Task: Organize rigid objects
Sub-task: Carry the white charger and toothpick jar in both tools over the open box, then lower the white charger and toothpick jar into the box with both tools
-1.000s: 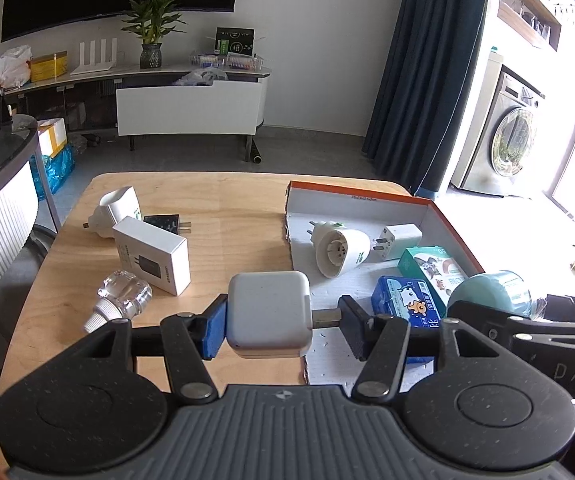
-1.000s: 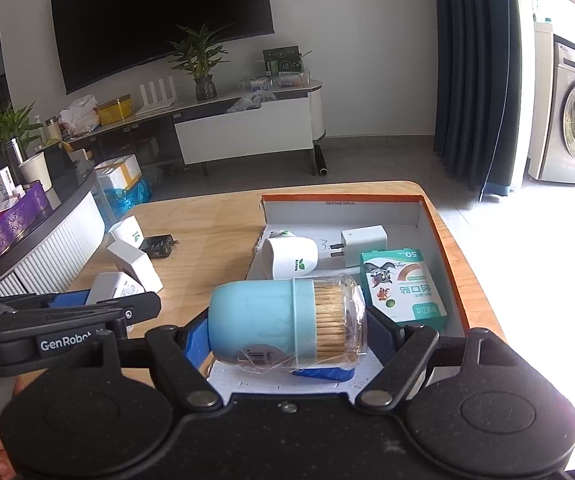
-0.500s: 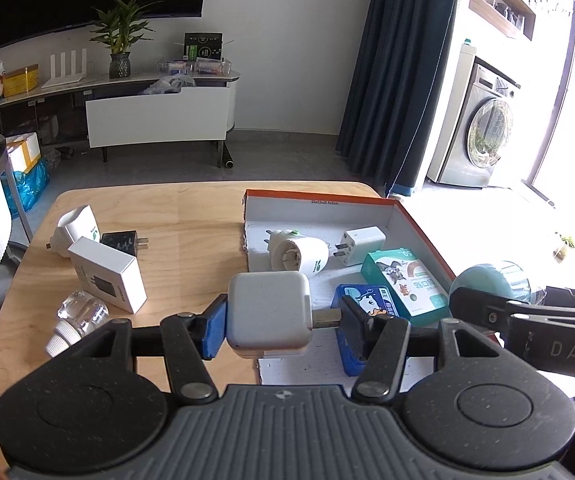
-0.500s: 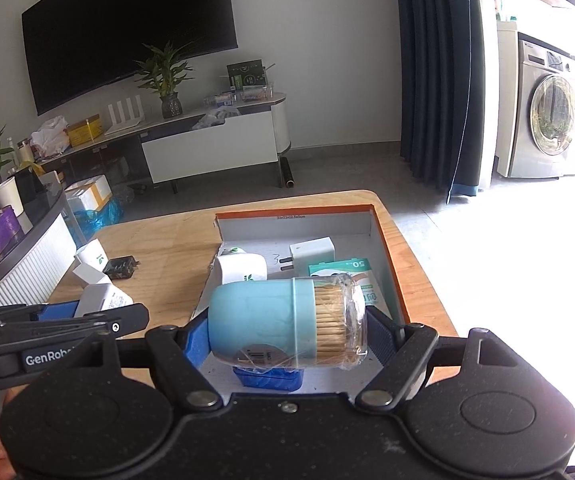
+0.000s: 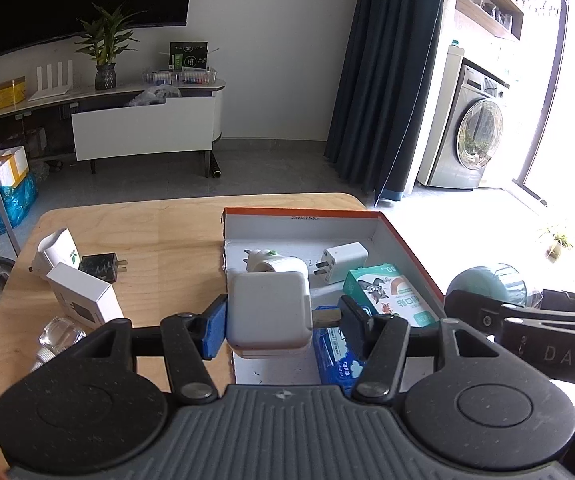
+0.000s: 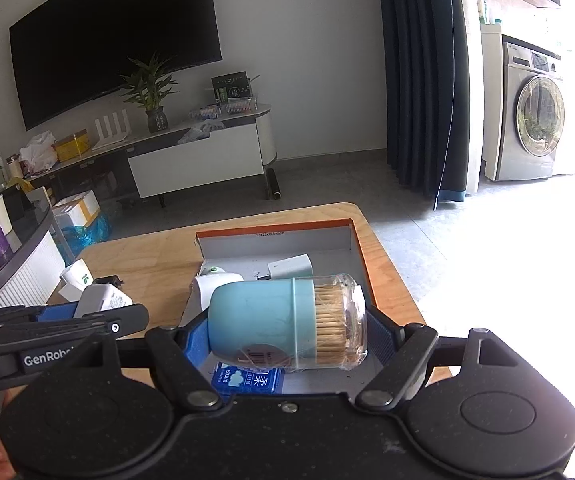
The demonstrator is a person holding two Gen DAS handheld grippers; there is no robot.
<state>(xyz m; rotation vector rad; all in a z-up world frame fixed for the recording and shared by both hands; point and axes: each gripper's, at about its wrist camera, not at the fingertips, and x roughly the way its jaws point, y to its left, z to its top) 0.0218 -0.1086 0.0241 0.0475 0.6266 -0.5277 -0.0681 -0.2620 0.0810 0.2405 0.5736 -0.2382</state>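
My left gripper (image 5: 283,320) is shut on a white square charger (image 5: 269,314), held above the near left edge of the orange-rimmed box (image 5: 407,248). My right gripper (image 6: 287,328) is shut on a blue toothpick jar (image 6: 283,320) lying sideways, held over the box's near end (image 6: 361,256). Inside the box lie a white round adapter (image 5: 275,266), a white plug (image 5: 343,258), a green carton (image 5: 391,294) and a blue packet (image 5: 335,356). The jar also shows at the right of the left wrist view (image 5: 483,286).
On the wooden table (image 5: 159,236) left of the box lie a white adapter (image 5: 57,250), a black charger (image 5: 99,268), a white carton (image 5: 83,300) and a clear bulb (image 5: 57,338). A TV stand, curtain and washing machine stand beyond.
Both grippers have risen and pulled back with their objects still held. The box and table items now look smaller and farther away.
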